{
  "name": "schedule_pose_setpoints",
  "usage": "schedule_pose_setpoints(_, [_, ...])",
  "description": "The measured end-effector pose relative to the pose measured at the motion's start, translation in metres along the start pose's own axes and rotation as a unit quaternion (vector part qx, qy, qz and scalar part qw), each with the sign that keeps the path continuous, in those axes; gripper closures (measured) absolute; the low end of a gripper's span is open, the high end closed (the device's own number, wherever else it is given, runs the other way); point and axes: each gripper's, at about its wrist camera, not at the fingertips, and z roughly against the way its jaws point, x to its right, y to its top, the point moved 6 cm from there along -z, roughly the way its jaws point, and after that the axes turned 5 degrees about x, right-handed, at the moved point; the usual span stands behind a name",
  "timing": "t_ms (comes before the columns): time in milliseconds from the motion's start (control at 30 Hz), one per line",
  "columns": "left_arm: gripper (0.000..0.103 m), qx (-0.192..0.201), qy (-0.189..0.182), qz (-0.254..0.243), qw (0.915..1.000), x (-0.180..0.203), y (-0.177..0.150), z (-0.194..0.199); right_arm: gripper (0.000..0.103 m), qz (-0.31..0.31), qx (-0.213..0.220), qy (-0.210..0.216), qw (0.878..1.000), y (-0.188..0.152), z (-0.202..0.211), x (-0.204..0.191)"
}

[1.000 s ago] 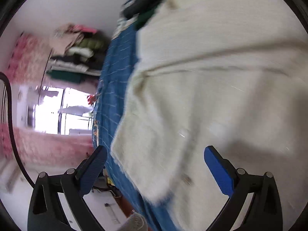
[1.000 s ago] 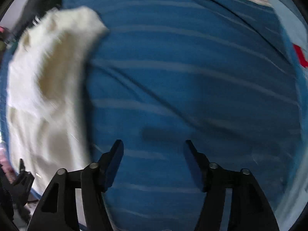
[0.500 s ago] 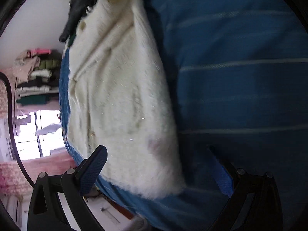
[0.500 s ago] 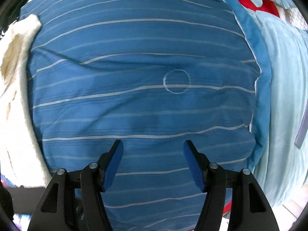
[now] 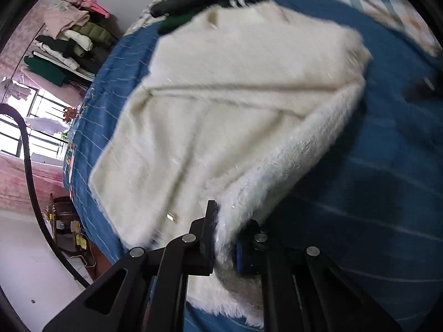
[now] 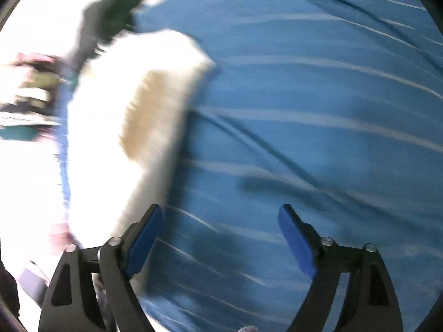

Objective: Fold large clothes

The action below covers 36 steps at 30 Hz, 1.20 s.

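Left tool (image 5: 224,238) clamps the fleece's (image 5: 221,105) near edge on the bed (image 5: 373,193); right tool (image 6: 220,238), agape, should take a matching edge to fold evenly.

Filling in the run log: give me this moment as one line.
left tongs: shut on cream fleece garment edge | right tongs: open, empty, over blue striped bedcover | fold: unfinished
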Motion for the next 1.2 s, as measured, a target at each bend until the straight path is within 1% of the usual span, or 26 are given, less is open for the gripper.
schedule_pose_setpoints(67, [0.096, 0.006, -0.004, 0.007, 0.9999, -0.016, 0.008, -0.001, 0.013, -0.019, 0.013, 0.071, 0.997, 0.025, -0.014, -0.024])
schedule_pose_setpoints(100, [0.096, 0.009, -0.008, 0.009, 0.9999, -0.024, 0.009, -0.003, 0.013, -0.022, 0.015, 0.09, 0.996, 0.035, -0.022, -0.03])
schedule_pose_setpoints(167, [0.096, 0.01, -0.019, 0.017, 0.9996, -0.036, 0.012, -0.006, 0.012, -0.033, 0.005, 0.113, 0.993, 0.05, -0.046, -0.045])
schedule_pose_setpoints(200, [0.096, 0.012, -0.025, 0.017, 0.9995, -0.037, 0.012, -0.007, 0.012, -0.045, -0.01, 0.128, 0.991, 0.055, -0.057, -0.051])
schedule_pose_setpoints(233, [0.096, 0.012, -0.032, 0.019, 0.9992, -0.042, 0.012, -0.01, 0.012, -0.059, -0.031, 0.131, 0.989, 0.059, -0.068, -0.054])
schedule_pose_setpoints(267, [0.096, 0.012, -0.037, 0.018, 0.9991, -0.044, 0.011, -0.009, 0.014, -0.08, -0.044, 0.121, 0.988, 0.066, -0.077, -0.052])
schedule_pose_setpoints(300, [0.096, 0.013, -0.042, 0.013, 0.9989, -0.044, 0.011, -0.01, 0.02, -0.099, -0.049, 0.12, 0.987, 0.063, -0.086, -0.06])
schedule_pose_setpoints(333, [0.096, 0.012, -0.051, 0.01, 0.9986, -0.047, 0.011, -0.011, 0.054, -0.108, -0.049, 0.122, 0.985, 0.062, -0.089, -0.066])
schedule_pose_setpoints(367, [0.096, 0.01, -0.063, 0.013, 0.9979, -0.052, 0.01, -0.014, 0.062, -0.12, -0.051, 0.111, 0.985, 0.062, -0.091, -0.068])
schedule_pose_setpoints(400, [0.096, 0.009, -0.071, 0.013, 0.9973, -0.057, 0.011, -0.013, 0.065, -0.124, -0.048, 0.097, 0.986, 0.062, -0.091, -0.07])
schedule_pose_setpoints(433, [0.096, 0.007, -0.084, 0.012, 0.9964, -0.064, 0.011, -0.015, 0.071, -0.12, -0.038, 0.084, 0.988, 0.06, -0.085, -0.075])
schedule_pose_setpoints(467, [0.096, 0.006, -0.095, 0.014, 0.9954, -0.071, 0.012, -0.015, 0.075, -0.111, -0.026, 0.068, 0.991, 0.06, -0.075, -0.084])
schedule_pose_setpoints(533, [0.096, 0.004, -0.123, 0.024, 0.9922, -0.094, 0.015, -0.013, 0.077, -0.088, -0.013, 0.048, 0.995, 0.054, -0.061, -0.106])
schedule_pose_setpoints(600, [0.096, -0.002, -0.145, 0.038, 0.9887, -0.115, 0.018, -0.014, 0.077, -0.057, -0.002, 0.022, 0.998, 0.051, -0.044, -0.142])
schedule_pose_setpoints(667, [0.095, -0.008, -0.163, 0.052, 0.9853, -0.144, 0.022, -0.017, 0.077, -0.037, 0.001, 0.009, 0.999, 0.051, -0.03, -0.179])
schedule_pose_setpoints(700, [0.095, -0.013, -0.172, 0.066, 0.9828, -0.165, 0.025, -0.021, 0.077, -0.024, 0.0, -0.002, 1.0, 0.051, -0.029, -0.205])
schedule_pose_setpoints(767, [0.095, -0.018, -0.177, 0.083, 0.9805, -0.193, 0.028, -0.031, 0.077, -0.003, -0.004, -0.01, 1.0, 0.055, -0.038, -0.253])
schedule_pose_setpoints(867, [0.093, -0.03, -0.168, 0.115, 0.9787, -0.246, 0.032, -0.065, 0.078, 0.041, -0.02, -0.037, 0.998, 0.061, -0.074, -0.323])
schedule_pose_setpoints(967, [0.089, -0.043, -0.158, 0.145, 0.9759, -0.28, 0.03, -0.11, 0.078, 0.069, -0.045, -0.073, 0.994, 0.068, -0.137, -0.375])
schedule_pose_setpoints(1000, [0.089, -0.058, -0.165, 0.157, 0.9719, -0.289, 0.027, -0.133, 0.077, 0.08, -0.053, -0.091, 0.991, 0.07, -0.163, -0.39])
schedule_pose_setpoints(1033, [0.089, -0.069, -0.176, 0.168, 0.9675, -0.294, 0.024, -0.149, 0.073, 0.092, -0.06, -0.106, 0.988, 0.068, -0.177, -0.397])
schedule_pose_setpoints(1067, [0.088, -0.08, -0.18, 0.178, 0.9642, -0.299, 0.02, -0.163, 0.065, 0.106, -0.08, -0.122, 0.984, 0.065, -0.202, -0.406])
schedule_pose_setpoints(1100, [0.086, -0.09, -0.186, 0.19, 0.9599, -0.304, 0.015, -0.177, 0.062, 0.112, -0.094, -0.125, 0.981, 0.063, -0.218, -0.411])
schedule_pose_setpoints(1133, [0.083, -0.099, -0.2, 0.209, 0.9521, -0.308, 0.01, -0.19, 0.054, 0.116, -0.1, -0.124, 0.98, 0.064, -0.229, -0.418])
schedule_pose_setpoints(1167, [0.076, -0.105, -0.208, 0.225, 0.9461, -0.312, 0.006, -0.196, 0.042, 0.12, -0.105, -0.117, 0.98, 0.064, -0.236, -0.424])
schedule_pose_setpoints(1200, [0.072, -0.11, -0.216, 0.24, 0.9401, -0.316, 0.001, -0.2, 0.037, 0.12, -0.104, -0.1, 0.982, 0.067, -0.237, -0.431])
